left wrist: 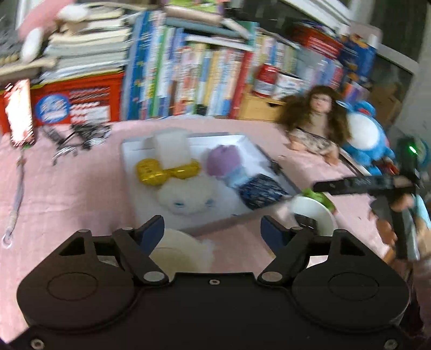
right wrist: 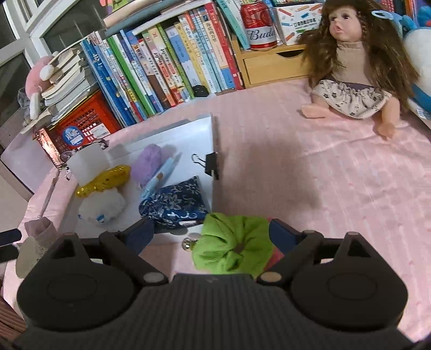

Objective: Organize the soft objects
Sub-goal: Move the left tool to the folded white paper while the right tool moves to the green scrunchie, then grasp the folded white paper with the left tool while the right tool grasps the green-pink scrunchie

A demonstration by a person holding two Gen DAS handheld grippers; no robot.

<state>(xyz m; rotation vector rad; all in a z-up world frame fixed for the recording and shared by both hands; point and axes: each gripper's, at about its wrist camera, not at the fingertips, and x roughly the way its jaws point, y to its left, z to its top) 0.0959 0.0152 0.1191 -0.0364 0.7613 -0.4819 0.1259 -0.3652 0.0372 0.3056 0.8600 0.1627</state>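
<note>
A white tray (left wrist: 237, 142) on the pink cloth holds a white foam block (left wrist: 171, 148), a gold bow (left wrist: 161, 172), a white plush (left wrist: 188, 195), a purple plush (left wrist: 223, 161) and a dark blue floral pouch (left wrist: 260, 189). The same tray (right wrist: 188, 140) and pouch (right wrist: 175, 204) show in the right wrist view. My left gripper (left wrist: 212, 233) is open above a cream fluffy item (left wrist: 177, 251) near the tray's front edge. My right gripper (right wrist: 211, 233) is open, with a green scrunchie (right wrist: 234, 243) lying between its fingers, beside the tray.
A long-haired doll (right wrist: 355, 67) and a blue plush (left wrist: 363, 134) sit at the right. Books (right wrist: 167, 62), a red crate (right wrist: 83, 121), a red can (right wrist: 258, 24) and a wooden drawer (right wrist: 272, 67) line the back. A binder clip (right wrist: 210, 164) grips the tray's edge. A white bowl (left wrist: 315, 212) sits right of the tray.
</note>
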